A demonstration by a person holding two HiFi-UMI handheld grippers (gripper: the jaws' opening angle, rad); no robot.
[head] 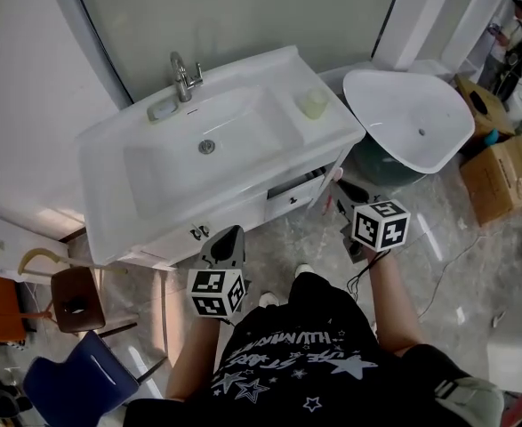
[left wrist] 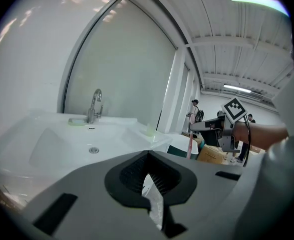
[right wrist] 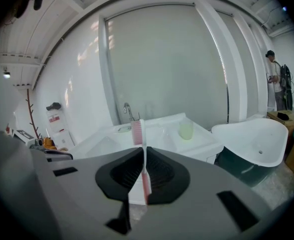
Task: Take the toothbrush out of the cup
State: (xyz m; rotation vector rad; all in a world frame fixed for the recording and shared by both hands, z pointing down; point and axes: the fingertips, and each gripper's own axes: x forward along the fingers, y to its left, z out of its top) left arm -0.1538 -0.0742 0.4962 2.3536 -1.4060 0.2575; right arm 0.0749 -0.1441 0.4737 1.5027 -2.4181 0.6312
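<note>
Pink, light and likely slick, the toothbrush (right wrist: 143,164) stands pinched mid-handle in your right gripper (right wrist: 142,150); left gripper (left wrist: 148,156) closed, empty.

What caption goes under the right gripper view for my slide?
Right gripper clamps the pink toothbrush, cup standing on the sink counter beyond.

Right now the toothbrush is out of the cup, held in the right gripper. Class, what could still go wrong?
1. The right gripper pinches the toothbrush only by its thin handle, with the head standing above the jaws. It could swivel or slip out and fall to the floor below.
2. The brush is held close to the sink cabinet. A careless swing might knock it against the cabinet and loosen the grip.
</note>
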